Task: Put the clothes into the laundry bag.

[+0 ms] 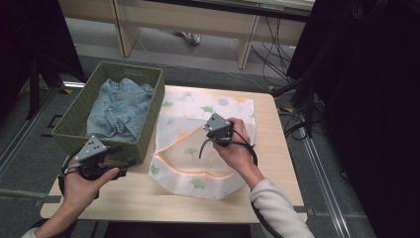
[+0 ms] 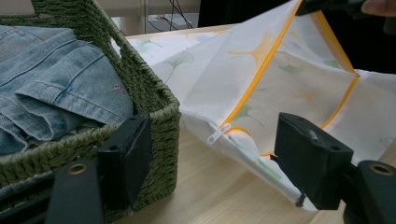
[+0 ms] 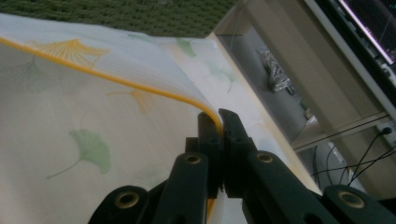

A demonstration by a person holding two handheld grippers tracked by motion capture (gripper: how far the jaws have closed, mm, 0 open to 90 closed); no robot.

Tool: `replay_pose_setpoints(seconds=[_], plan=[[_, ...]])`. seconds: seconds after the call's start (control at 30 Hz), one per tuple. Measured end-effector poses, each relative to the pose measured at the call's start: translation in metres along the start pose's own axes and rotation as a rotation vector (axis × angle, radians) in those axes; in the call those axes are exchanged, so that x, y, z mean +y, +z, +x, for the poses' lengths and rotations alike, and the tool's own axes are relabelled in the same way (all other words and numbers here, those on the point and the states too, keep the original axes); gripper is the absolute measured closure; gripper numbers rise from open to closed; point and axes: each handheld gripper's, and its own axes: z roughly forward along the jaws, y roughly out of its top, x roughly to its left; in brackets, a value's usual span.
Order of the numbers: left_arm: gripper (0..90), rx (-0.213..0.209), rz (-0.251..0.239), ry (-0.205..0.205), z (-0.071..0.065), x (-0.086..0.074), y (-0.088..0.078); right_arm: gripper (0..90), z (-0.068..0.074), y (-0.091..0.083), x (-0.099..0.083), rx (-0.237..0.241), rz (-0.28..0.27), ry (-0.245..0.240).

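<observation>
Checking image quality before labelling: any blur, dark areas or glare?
High view: even light on the table, black surroundings, soft. Left gripper view: basket and laundry bag sharp, near jaws blurred. Right gripper view: tilted, zipper edge sharp, shelving behind hazy; no glare.

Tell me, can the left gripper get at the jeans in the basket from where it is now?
Probably yes. The left gripper sits open beside the green woven basket, and the jeans lie uncovered on top. It would only need to lift over the rim; the right gripper is busy holding the laundry bag.
</observation>
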Motion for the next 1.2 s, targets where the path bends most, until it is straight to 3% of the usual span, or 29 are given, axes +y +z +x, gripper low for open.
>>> replay_pose_setpoints(seconds=[0.3,0.7,0.9,0.97,1.07,1.2], plan=[[27.3,-0.004,0.005,0.000,0.000,0.001,0.000,89.3,-0.024,-0.005,0.028,-0.037,-0.027,-0.019],[26.6,-0.007,0.010,0.005,0.002,0.008,0.002,89.3,-0.037,-0.020,0.046,-0.107,-0.071,-0.050],[22.5,0.051,0.024,0.051,0.014,0.034,0.008,89.2,-0.038,-0.020,0.051,-0.110,-0.082,-0.071],[21.3,0.081,0.038,0.069,0.022,0.048,0.013,89.3,-0.038,-0.022,0.053,-0.135,-0.100,-0.077],[16.5,0.098,0.104,0.088,0.036,0.069,0.027,89.2,-0.040,-0.025,0.056,-0.144,-0.105,-0.075],[15.2,0.123,0.177,0.061,0.062,0.090,0.053,89.2,-0.042,-0.025,0.058,-0.149,-0.106,-0.080]])
